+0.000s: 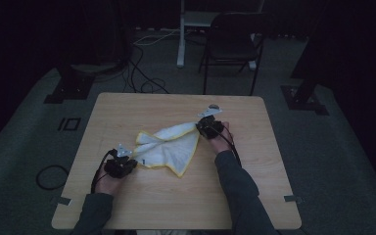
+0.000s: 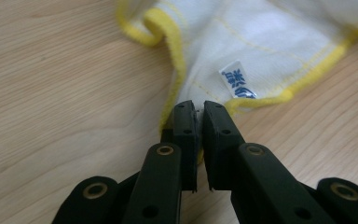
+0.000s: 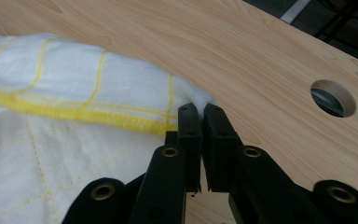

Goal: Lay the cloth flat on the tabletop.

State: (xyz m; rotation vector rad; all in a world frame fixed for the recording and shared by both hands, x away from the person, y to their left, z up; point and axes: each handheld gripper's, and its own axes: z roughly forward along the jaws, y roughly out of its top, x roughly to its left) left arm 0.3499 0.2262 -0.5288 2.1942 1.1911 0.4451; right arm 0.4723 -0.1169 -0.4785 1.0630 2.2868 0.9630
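Note:
A white cloth with yellow hems [image 1: 172, 146] lies crumpled and stretched across the middle of the wooden table [image 1: 127, 110]. My left gripper [image 1: 127, 159] sits at the cloth's near left corner, and its jaws are shut on that corner of the cloth [image 2: 242, 56] beside a small white label [image 2: 237, 79]. My right gripper [image 1: 203, 125] is at the cloth's far right corner. In the right gripper view its jaws pinch the white cloth [image 3: 74, 93] at its tip, just past a yellow hem. The cloth hangs taut between the two grippers.
A round hole [image 3: 333, 97] is cut in the tabletop to the right of my right gripper. Beyond the table's far edge stand a dark folding chair [image 1: 232, 44] and a white pole [image 1: 181, 34], with cables on the grey floor.

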